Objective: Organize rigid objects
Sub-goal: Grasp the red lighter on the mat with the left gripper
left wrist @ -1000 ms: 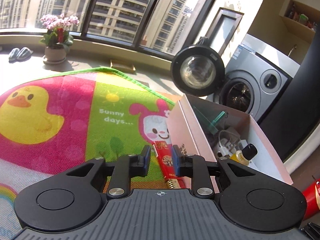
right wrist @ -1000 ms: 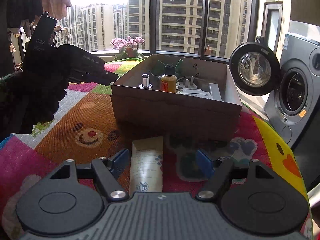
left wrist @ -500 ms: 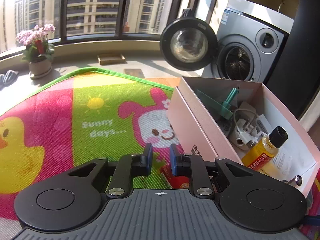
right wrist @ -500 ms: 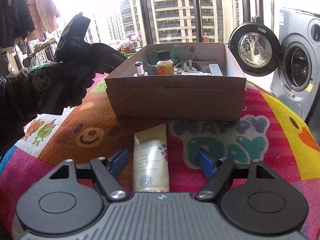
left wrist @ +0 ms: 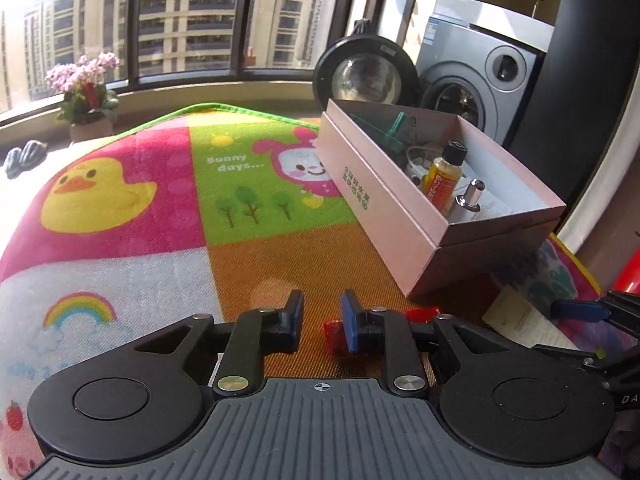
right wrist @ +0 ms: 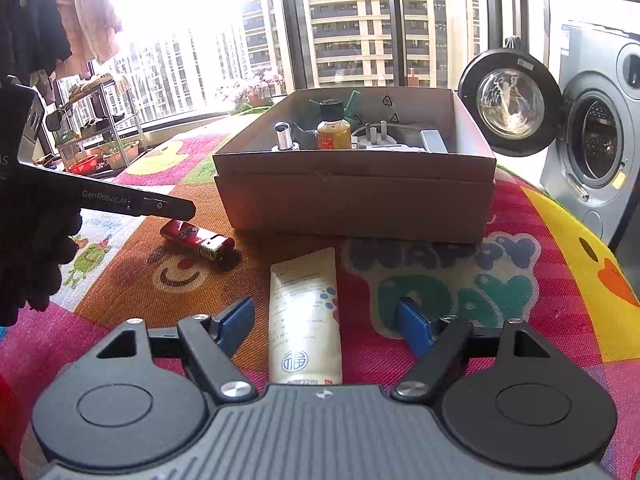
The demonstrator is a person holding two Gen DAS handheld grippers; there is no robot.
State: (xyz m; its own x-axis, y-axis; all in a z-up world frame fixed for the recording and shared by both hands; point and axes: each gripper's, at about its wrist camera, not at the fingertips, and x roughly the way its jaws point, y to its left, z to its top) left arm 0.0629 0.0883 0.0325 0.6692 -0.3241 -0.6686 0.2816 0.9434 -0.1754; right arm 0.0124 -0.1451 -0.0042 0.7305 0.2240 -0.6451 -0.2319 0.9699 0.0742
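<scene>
From my feed I see a bright children's play mat [left wrist: 168, 216] printed with a yellow duck [left wrist: 96, 196], a rainbow [left wrist: 80, 310] and a pink bunny [left wrist: 298, 168]. Far left, a potted pink-flowered plant [left wrist: 86, 100] stands by the window [left wrist: 188, 20]. Far right, a grey washing machine [left wrist: 484, 76] has its round door [left wrist: 366, 78] swung open. Clothes [right wrist: 60, 24] hang at upper left.

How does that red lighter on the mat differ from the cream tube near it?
The lighter is red, short and lies slantwise, outside both tongs. The tube is cream, longer, flat and points toward the box, between the open right tongs. Both lie on the mat, outside the box.
</scene>
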